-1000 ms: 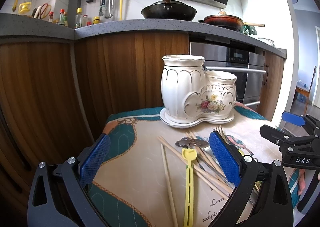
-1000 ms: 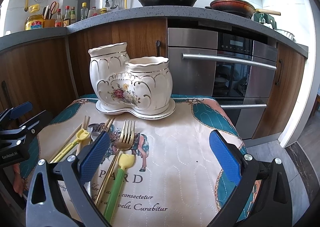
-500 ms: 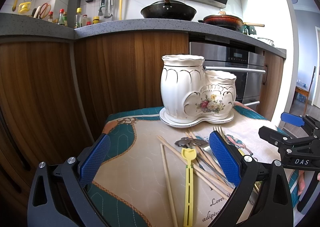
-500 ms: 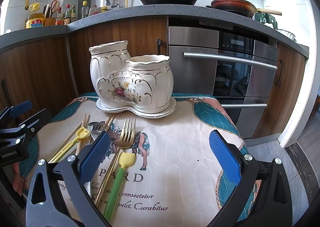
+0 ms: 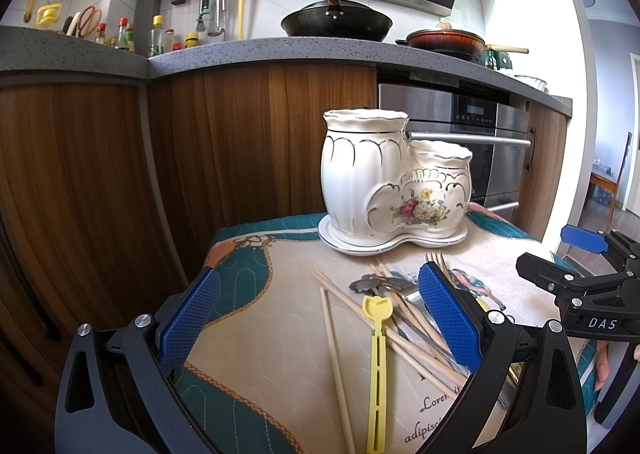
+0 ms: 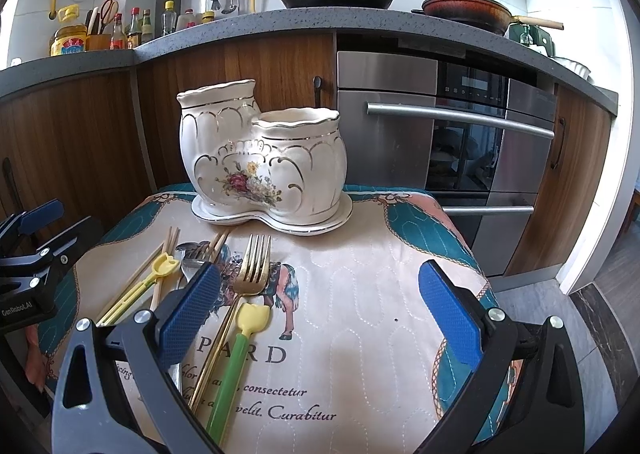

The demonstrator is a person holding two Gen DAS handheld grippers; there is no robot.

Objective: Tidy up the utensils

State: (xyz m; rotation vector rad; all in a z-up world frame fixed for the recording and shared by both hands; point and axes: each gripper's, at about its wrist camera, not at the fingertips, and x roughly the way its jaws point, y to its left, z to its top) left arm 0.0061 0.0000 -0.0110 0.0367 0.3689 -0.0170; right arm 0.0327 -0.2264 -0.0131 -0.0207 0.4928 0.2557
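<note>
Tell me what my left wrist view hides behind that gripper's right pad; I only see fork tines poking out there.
Observer: The right wrist view shows a whole gold fork lying flat on the cloth, tines toward the ceramic holder.
Operator: Anything beside it?
Observer: A green-handled utensil with a yellow tip lies right alongside the fork's handle.
Operator: Is the right gripper holding anything?
Observer: No; the right gripper is wide open and holds nothing.
</note>
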